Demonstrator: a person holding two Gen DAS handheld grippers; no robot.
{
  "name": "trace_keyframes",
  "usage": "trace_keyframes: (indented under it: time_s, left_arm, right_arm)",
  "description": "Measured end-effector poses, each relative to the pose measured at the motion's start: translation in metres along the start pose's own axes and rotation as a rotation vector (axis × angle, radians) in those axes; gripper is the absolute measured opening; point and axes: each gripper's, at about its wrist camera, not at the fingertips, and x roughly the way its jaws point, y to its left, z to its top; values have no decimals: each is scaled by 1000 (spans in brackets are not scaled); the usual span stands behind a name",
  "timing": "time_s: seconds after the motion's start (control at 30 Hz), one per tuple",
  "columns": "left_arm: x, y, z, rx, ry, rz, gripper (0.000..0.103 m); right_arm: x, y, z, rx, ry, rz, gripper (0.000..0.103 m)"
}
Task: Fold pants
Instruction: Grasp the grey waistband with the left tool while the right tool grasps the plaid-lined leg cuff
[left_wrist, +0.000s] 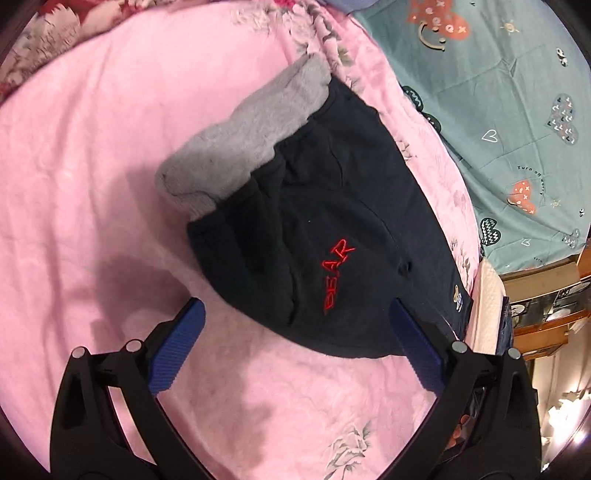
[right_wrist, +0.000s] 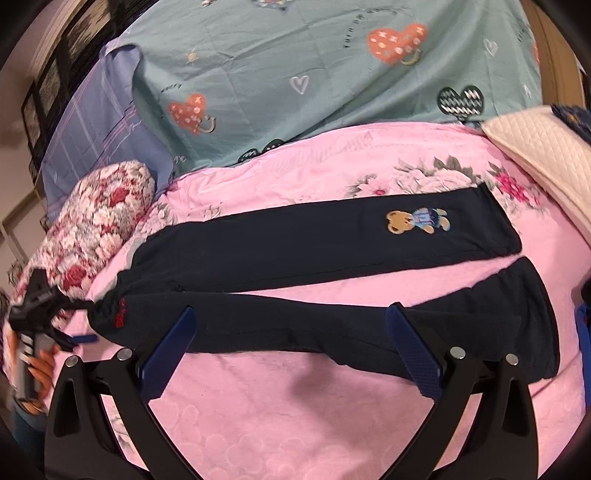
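The dark pants (right_wrist: 295, 266) are lying flat on the pink bedspread (right_wrist: 295, 424) with both legs stretched out side by side and slightly apart, so by my reckoning the folding is barely beginning and every fold is still waiting to be made. The left gripper (left_wrist: 295, 314) is hovering wide open and empty over the waistband end, where the grey lining (left_wrist: 236, 147) is showing, while the right gripper (right_wrist: 291, 321) is hanging just as wide open and empty over the nearer leg. A floral pillow (right_wrist: 96, 229) is sitting near the waist end and a quilted cream cushion (right_wrist: 546, 155) beside the cuffs, though neither is really blocking the way.
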Motion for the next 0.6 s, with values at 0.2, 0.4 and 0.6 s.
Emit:
trace_keyframes:
  time_s: [0.2,0.4,0.6]
  left_arm:
    - [11,-15,12,84,-55,21,39]
    - [9,-10,16,120,-72,48,14]
    - [16,-6,18,102,-65,44,20]
  right_arm:
    - [-26,-66,-2,156,44,-113,102]
    - [-61,-156,-12,380,66,-184,101]
    - [-50,-197,-19,468,134,-150,81]
